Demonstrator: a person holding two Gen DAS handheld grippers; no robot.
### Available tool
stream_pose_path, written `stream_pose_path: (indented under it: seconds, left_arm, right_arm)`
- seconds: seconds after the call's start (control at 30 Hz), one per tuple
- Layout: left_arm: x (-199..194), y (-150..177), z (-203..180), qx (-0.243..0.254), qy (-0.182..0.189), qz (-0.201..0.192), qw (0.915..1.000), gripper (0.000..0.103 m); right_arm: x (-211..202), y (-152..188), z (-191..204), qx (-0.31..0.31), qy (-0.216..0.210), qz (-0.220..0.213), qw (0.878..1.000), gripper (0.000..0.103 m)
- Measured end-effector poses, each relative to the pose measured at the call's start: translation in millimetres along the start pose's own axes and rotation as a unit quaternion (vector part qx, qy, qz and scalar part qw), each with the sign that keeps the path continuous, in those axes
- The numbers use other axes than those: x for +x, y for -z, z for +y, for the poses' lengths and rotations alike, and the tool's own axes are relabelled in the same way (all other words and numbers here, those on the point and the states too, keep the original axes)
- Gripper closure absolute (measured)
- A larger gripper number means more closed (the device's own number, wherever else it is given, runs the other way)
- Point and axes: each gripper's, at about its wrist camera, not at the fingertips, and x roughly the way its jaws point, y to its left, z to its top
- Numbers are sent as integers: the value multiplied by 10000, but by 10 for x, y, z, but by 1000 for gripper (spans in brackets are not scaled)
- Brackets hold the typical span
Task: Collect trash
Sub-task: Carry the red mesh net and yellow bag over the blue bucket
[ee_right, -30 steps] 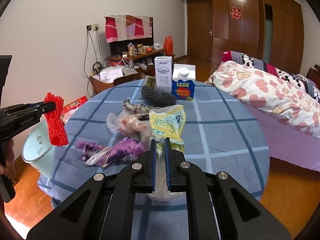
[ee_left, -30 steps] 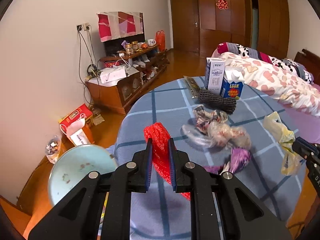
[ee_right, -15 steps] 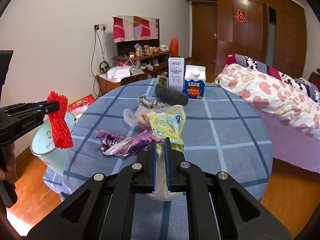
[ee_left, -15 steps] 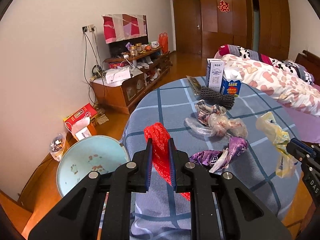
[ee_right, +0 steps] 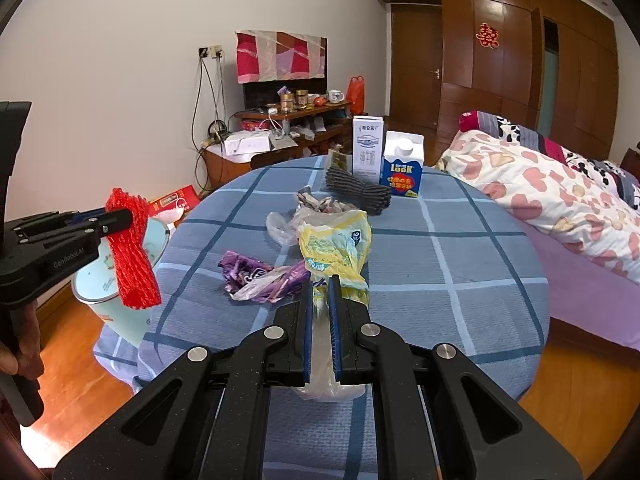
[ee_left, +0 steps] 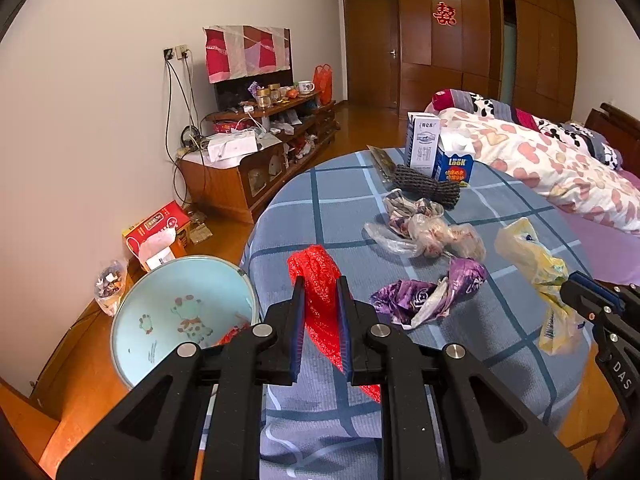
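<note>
Left gripper [ee_left: 321, 300]: clamped on red foam mesh sleeve [ee_left: 320, 300], held off the table edge. Right gripper [ee_right: 320, 300]: clamped on yellow plastic bag [ee_right: 335, 246]. Left of both: pale blue enamel basin [ee_left: 160, 320]. Ahead: crumpled purple foil wrapper [ee_right: 256, 278], then two milk cartons [ee_right: 386, 160].

White wall [ee_left: 100, 80], wooden floor [ee_left: 80, 360], dark wardrobe [ee_left: 460, 40], heart-print bed [ee_right: 560, 192], cluttered TV cabinet [ee_left: 248, 168]

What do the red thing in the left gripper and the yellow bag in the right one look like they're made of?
The red netted sleeve looks like foam mesh, matte, judging by its open lattice and thick strands. The yellow printed bag looks like thin plastic film: glossy, crinkled, partly see-through.
</note>
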Motion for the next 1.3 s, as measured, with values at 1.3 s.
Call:
stream_pose_path:
  seconds: [1.3]
  left_arm:
    - [-213, 114, 1104, -864, -737, -139, 9934, 89]
  right_arm:
    - [283, -213, 1010, -804, -915, -8, 9926, 94]
